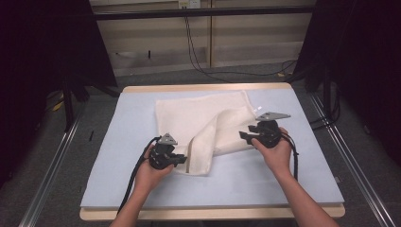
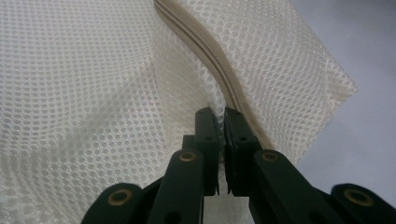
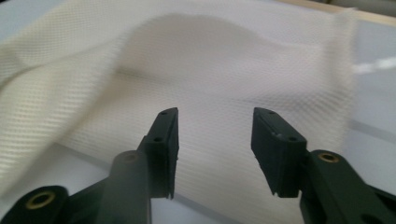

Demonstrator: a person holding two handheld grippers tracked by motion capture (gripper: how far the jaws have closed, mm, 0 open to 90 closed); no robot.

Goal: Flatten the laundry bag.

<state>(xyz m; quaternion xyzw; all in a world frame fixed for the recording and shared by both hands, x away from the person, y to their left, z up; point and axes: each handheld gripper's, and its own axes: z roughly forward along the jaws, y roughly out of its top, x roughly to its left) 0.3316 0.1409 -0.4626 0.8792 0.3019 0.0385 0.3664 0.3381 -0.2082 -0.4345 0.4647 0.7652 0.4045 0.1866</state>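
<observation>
- Pale blue tabletop [image 1: 293,179] on a wood-edged board; dark curtains at both sides, cables on the floor beyond.
- Cream mesh laundry bag [image 1: 198,113] lies near the middle of the tabletop, its far half flat, its near-left corner drawn over into a loose fold toward 7 o'clock.
- Left gripper [image 1: 182,160] sits at that folded corner. In the left gripper view its jaws are pressed together on the mesh right beside the zipper [image 2: 219,60].
- Right gripper [image 1: 246,136] is at the bag's 4 o'clock edge. In the right gripper view the jaws stand apart, holding nothing, mesh lying beyond them.
- Progress, as judged: the work looks like folding or flattening the bag. One corner is taken up; the fold is slack and uneven. The right side is not yet gripped, and no neat fold is laid.
</observation>
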